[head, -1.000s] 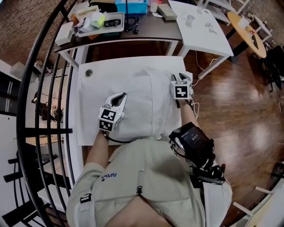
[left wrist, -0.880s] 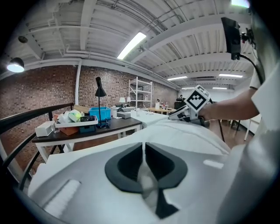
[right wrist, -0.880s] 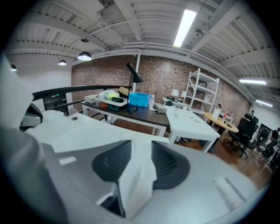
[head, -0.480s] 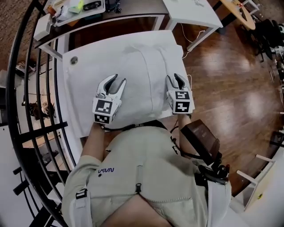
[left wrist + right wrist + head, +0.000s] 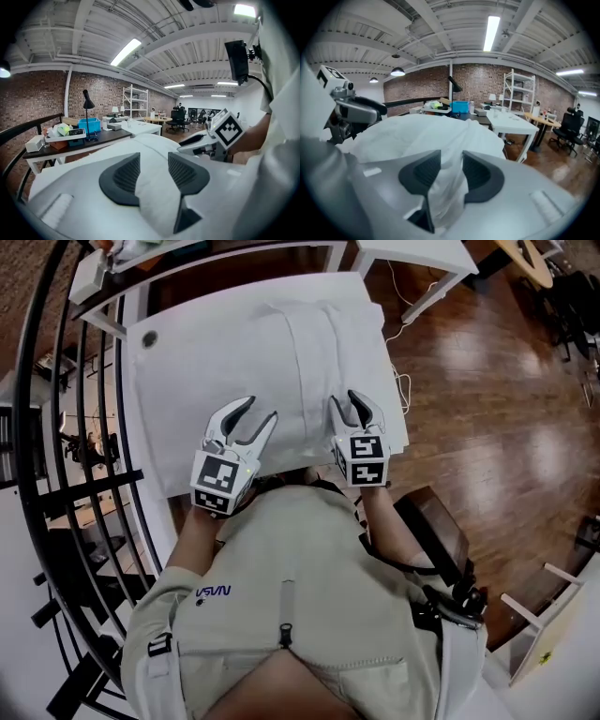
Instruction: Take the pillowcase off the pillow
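The pillow [image 5: 319, 352] lies on the white counter [image 5: 155, 399], its long axis running away from the person. Both tools sit at the pillow's near end. The right tool [image 5: 344, 399], at the near right corner, is clenched on a bunched fold of pillowcase [image 5: 447, 187]. The left tool [image 5: 262, 409], at the near left, has just been opening and is now released, with white cloth between its pads but not pressed. Only the right has a hold, so stripping likely means pulling toward the person along that axis.

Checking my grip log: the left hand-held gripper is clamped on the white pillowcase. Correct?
No. In the left gripper view, the left hand-held gripper has just been opening; its jaws stand apart, not clamped on the white pillowcase.
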The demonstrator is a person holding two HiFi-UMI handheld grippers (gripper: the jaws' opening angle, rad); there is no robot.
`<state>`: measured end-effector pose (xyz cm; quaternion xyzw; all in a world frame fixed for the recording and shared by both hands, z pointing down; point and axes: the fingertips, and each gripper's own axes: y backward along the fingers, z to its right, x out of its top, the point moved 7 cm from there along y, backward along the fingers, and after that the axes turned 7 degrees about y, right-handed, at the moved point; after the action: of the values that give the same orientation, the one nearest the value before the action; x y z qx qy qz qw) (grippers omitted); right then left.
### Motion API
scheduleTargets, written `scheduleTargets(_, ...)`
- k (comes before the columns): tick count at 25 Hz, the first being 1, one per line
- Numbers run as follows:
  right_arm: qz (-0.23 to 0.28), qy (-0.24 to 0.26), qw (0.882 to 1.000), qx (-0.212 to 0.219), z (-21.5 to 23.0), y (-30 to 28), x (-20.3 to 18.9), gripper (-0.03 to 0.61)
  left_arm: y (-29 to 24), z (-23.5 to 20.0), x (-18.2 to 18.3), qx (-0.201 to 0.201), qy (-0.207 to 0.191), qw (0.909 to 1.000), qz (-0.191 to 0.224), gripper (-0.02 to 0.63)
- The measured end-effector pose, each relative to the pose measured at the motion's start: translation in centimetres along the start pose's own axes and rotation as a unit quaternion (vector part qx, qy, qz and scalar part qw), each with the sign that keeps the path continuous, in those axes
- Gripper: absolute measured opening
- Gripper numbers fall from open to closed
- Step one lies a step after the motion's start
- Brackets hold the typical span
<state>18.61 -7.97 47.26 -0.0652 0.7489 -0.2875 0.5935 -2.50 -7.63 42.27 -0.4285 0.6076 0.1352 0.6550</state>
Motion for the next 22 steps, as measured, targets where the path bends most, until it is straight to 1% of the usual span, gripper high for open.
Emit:
scheduleTargets(2,0.005,0.001,1.000,0.015,-0.3,0.9,-0.8,0.143,-0.7,1.8,-1.8,-0.001,0.004,0.9994,-0.034,0.212)
scheduleTargets(3,0.004,-0.001,1.000,0.025,-0.7,1.2,-1.4,0.156,-1.1,2.6,-2.9,0.000,0.009,0.9986,-0.052,0.225)
scheduleTargets(5,0.003,-0.008,0.999,0.050,-2.0,1.9,-2.9,0.189,-1.8,3.6,-4.9,0.008,0.017,0.9961,-0.086,0.271)
scheduleTargets(7,0.006,-0.003,0.997,0.071,-3.5,2.4,-4.0,0.192,-2.4,4.1,-6.5,0.029,0.009,0.9934,-0.111,0.278)
scheduleTargets(9,0.007,0.013,0.997,0.075,-4.3,2.3,-4.7,0.192,-3.1,4.1,-7.8,0.057,-0.011,0.9908,-0.123,0.260)
scheduleTargets(10,0.005,0.025,0.997,0.069,-4.3,2.1,-4.9,0.187,-3.3,3.9,-8.2,0.071,-0.020,0.9899,-0.121,0.240)
scheduleTargets(11,0.001,0.039,0.997,0.059,-4.2,1.9,-4.8,0.144,-3.5,3.7,-8.7,0.085,-0.029,0.9893,-0.115,0.200)
scheduleTargets(12,-0.002,0.053,0.997,0.047,-3.9,1.8,-4.6,0.086,-3.6,3.4,-8.9,0.099,-0.037,0.9885,-0.108,0.149)
scheduleTargets(13,-0.001,0.063,0.997,0.039,-3.6,1.7,-4.4,0.047,-3.6,3.3,-8.9,0.111,-0.045,0.9877,-0.100,0.098)
scheduleTargets(14,0.003,0.068,0.997,0.033,-3.3,1.8,-4.2,0.019,-3.4,3.2,-8.5,0.120,-0.055,0.9870,-0.091,0.061)
scheduleTargets(15,0.010,0.070,0.997,0.029,-3.0,1.9,-4.0,0.012,-3.2,3.2,-7.8,0.127,-0.065,0.9864,-0.082,0.040)
scheduleTargets(18,0.027,0.077,0.997,0.010,-1.6,2.5,-3.4,0.009,-2.5,2.7,-5.7,0.143,-0.074,0.9853,-0.057,0.025)
scheduleTargets(22,0.029,0.072,0.997,-0.029,2.0,3.7,-3.4,0.008,-2.1,1.8,-3.6,0.163,-0.063,0.9841,-0.032,0.023)
